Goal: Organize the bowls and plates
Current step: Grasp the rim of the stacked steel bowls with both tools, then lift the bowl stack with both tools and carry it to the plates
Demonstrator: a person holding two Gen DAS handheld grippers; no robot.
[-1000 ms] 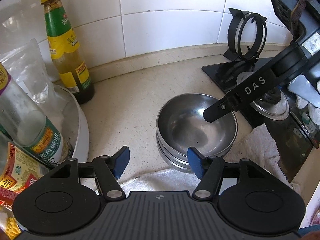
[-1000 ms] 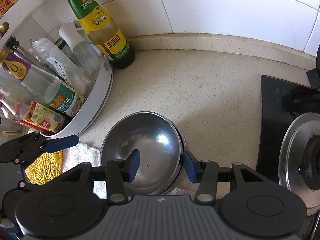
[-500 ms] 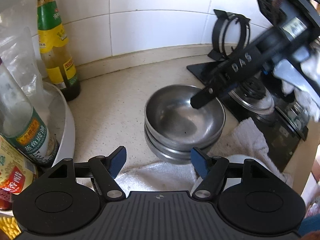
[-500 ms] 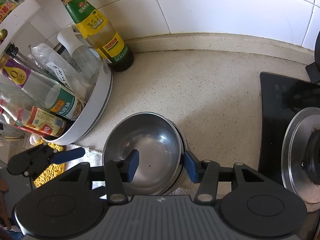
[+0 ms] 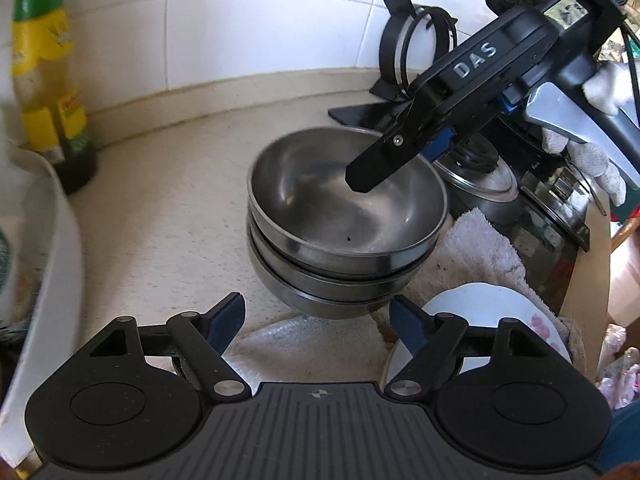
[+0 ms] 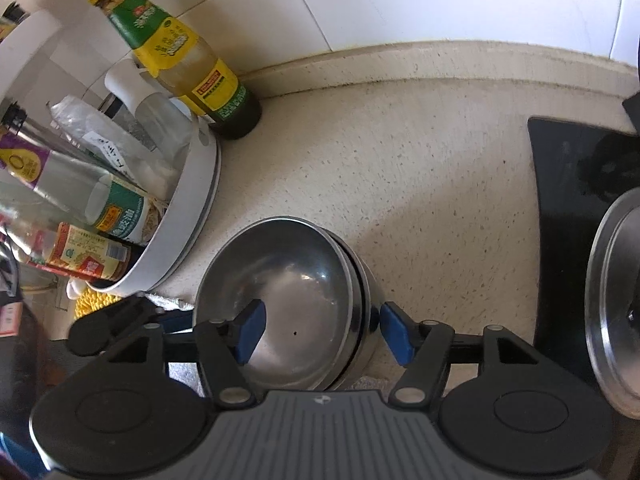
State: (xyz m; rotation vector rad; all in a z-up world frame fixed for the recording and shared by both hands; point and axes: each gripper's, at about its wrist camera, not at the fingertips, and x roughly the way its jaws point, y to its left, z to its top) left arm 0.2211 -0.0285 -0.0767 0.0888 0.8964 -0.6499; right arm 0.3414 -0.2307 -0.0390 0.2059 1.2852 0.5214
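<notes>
A stack of steel bowls (image 5: 344, 216) stands on the beige counter, also in the right wrist view (image 6: 288, 288). My right gripper (image 6: 322, 330) is open, its jaws astride the stack's right rim, one finger inside the top bowl and one outside; it shows in the left wrist view (image 5: 384, 164) reaching in from the right. My left gripper (image 5: 316, 320) is open and empty just in front of the stack. A white plate with pink flowers (image 5: 500, 312) lies on a white towel (image 5: 480, 248) by the left gripper's right finger.
A white round rack (image 6: 188, 216) with several bottles stands at the left. A green-and-yellow sauce bottle (image 6: 188, 64) stands by the tiled wall. A black hob (image 6: 568, 200) with a steel lid (image 6: 616, 296) is at the right. A black ring stand (image 5: 416, 48) is at the back.
My left gripper has moved closer to the bowl stack and the white plate has come into view. My right gripper has opened wider, astride the stack's rim.
</notes>
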